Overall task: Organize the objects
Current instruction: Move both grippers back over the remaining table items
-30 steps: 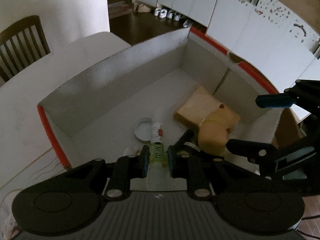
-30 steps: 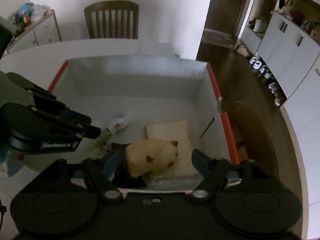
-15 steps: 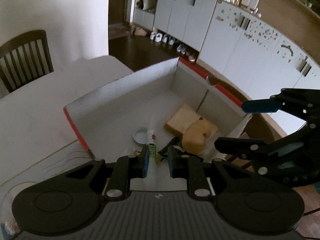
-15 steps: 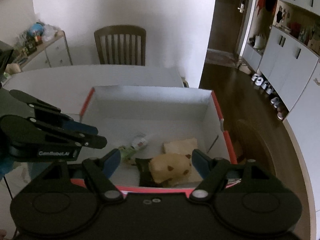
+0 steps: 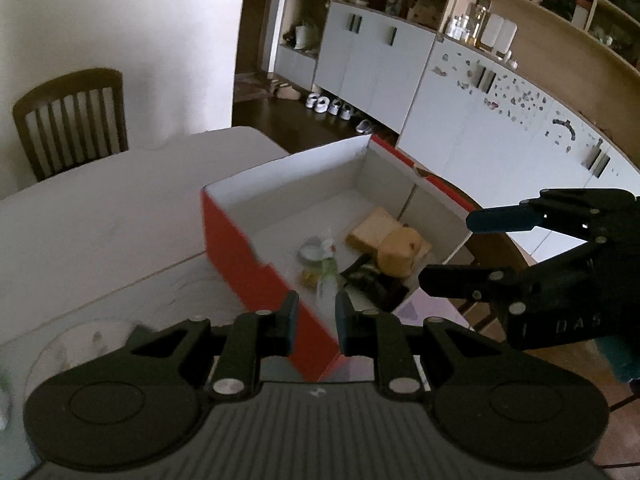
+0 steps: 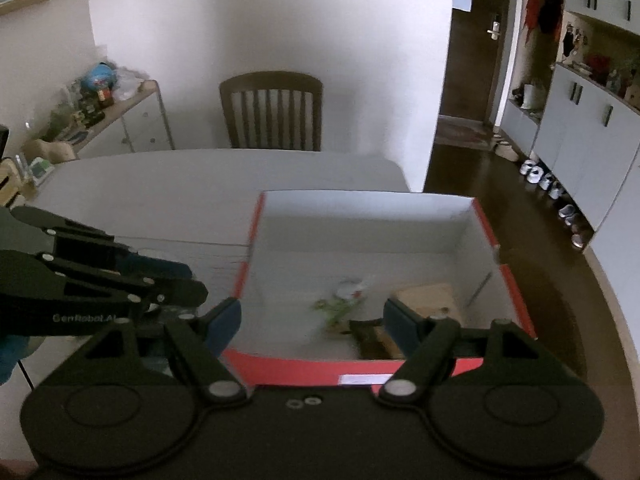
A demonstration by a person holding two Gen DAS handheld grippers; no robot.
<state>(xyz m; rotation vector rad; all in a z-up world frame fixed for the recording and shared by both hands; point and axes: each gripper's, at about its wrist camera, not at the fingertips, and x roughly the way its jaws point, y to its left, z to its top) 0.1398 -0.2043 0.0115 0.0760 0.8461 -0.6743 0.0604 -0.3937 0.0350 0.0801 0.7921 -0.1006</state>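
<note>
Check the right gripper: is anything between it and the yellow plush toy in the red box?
Yes. From the right wrist view, the red box's near wall lies between the open right gripper and the box's inside. The yellow plush toy sits low behind that wall, with a dark object beside it. Nothing covers the box from above.

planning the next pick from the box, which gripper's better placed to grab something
Probably right. The right gripper has its jaws wide apart and empty, framing the red box. The left gripper has its jaws nearly closed, holding nothing, so it would have to open first.
</note>
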